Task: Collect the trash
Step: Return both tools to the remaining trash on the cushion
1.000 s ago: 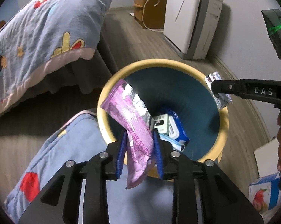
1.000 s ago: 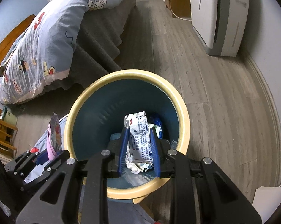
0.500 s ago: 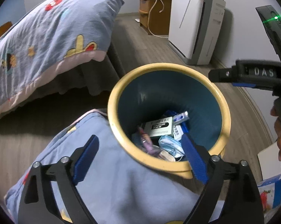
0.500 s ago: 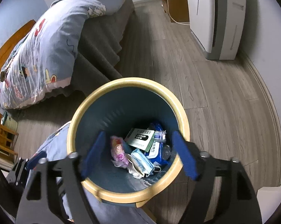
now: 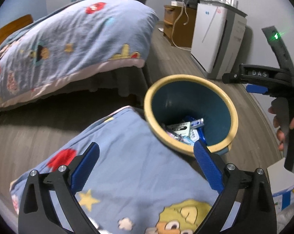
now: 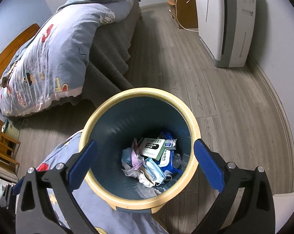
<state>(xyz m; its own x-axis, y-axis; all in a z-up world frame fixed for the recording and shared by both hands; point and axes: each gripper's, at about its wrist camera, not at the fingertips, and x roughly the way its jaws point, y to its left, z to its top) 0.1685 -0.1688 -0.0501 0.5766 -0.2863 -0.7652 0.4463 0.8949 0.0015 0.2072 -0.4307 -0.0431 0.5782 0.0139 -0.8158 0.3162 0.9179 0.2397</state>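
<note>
Both my grippers are opening up wide with nothing between their blue fingers: my right gripper (image 6: 145,157) is over the bin (image 6: 195,125), and my left gripper (image 5: 146,161) is over a blue blanket (image 5: 127,140) just beside the bin's rim. All the trash (image 6: 151,159) lies at the bottom of the bin, with a green and white box (image 6: 151,148) on top, a blue packet (image 6: 167,158) under it, and a face mask (image 6: 153,168) and crumpled wrappers beside them. My bin stands on the wood floor (image 6: 215,101) near the corner of the bed (image 6: 49,58).

Black tongs (image 5: 146,160) with blue ribbed pads (image 5: 208,167), silver screws, seemingly "DAS" lettering.
</note>
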